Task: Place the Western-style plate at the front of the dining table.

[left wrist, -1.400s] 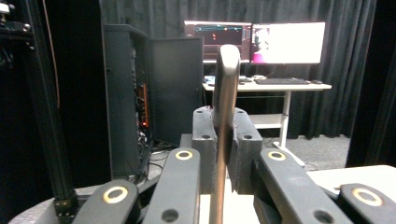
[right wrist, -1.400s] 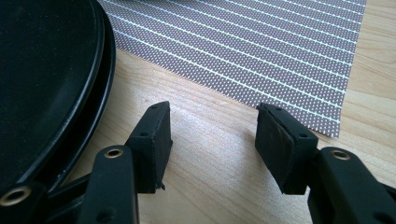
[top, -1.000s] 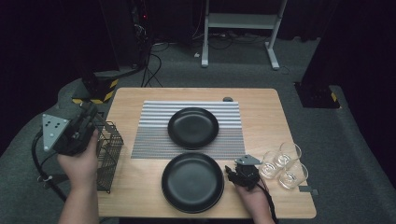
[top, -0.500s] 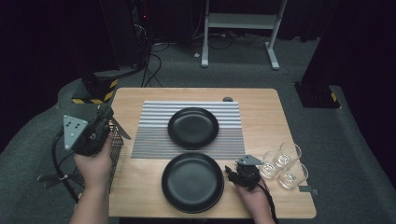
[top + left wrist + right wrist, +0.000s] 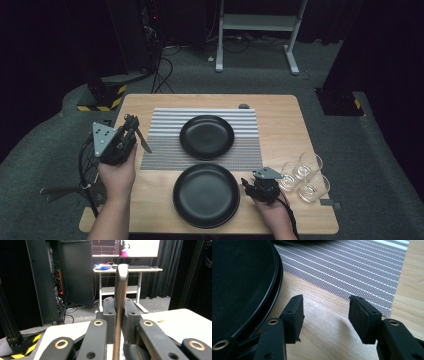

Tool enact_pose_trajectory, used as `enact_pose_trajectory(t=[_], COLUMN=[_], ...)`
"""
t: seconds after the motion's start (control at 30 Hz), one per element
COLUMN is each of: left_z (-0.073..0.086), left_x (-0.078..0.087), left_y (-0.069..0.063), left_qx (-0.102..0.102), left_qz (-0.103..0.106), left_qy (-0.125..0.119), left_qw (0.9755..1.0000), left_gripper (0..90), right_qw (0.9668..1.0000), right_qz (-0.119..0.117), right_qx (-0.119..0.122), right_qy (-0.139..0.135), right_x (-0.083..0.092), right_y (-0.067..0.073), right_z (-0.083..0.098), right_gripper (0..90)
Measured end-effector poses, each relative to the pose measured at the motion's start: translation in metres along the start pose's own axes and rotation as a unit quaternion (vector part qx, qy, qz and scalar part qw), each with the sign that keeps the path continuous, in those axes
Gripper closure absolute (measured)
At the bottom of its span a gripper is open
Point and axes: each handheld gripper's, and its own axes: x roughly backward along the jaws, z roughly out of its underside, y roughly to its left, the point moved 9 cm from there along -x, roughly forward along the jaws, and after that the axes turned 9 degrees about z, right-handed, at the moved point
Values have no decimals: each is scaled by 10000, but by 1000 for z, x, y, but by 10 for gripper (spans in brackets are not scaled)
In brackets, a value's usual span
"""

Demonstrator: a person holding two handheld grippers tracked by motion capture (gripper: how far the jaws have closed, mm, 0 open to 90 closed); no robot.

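Note:
My left gripper (image 5: 131,125) hovers over the table's left edge, shut on a metal knife (image 5: 143,143) whose free end points right over the striped mat (image 5: 165,150). In the left gripper view the knife (image 5: 121,282) stands upright, clamped between the pads of my left gripper (image 5: 119,312). My right gripper (image 5: 248,186) rests low by the right rim of the front black plate (image 5: 206,194), open and holding nothing. In the right gripper view, the right gripper (image 5: 325,315) has bare wood between its pads and the front plate's rim (image 5: 274,282) at its left. A second black plate (image 5: 206,136) sits on the mat.
Three clear glasses (image 5: 305,175) stand at the table's right edge, just right of my right gripper. A wire basket (image 5: 89,167) hangs at the left edge, mostly hidden behind my left hand. Bare wood of the table (image 5: 280,125) shows right of the mat.
My left gripper has moved to the right from over the wire basket toward the mat, carrying the knife. The right gripper has stayed put.

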Motion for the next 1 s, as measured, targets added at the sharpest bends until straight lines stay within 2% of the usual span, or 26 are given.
enact_pose_trajectory(t=[0.3,0.43,0.5,0.77,1.0], left_z=[6,9,11,19,25], left_x=[-14,-19,-21,-26,-22], left_y=[-8,-13,-16,-21,-21], left_qx=[50,25,22,40,90], left_qz=[97,147,192,244,158], left_qy=[62,79,98,195,189], left_qw=[9999,9999,9998,9995,9997], left_gripper=[827,827,827,827,827], right_qw=[10000,9998,9998,9997,9997], right_qz=[-6,40,97,15,-26], right_qx=[-16,155,182,29,-11], right_qy=[-28,97,58,252,263], right_x=[2,-3,-3,-6,-6], right_y=[-6,-3,-3,-4,-4], right_z=[2,5,5,7,6], right_gripper=[498,491,491,464,450])
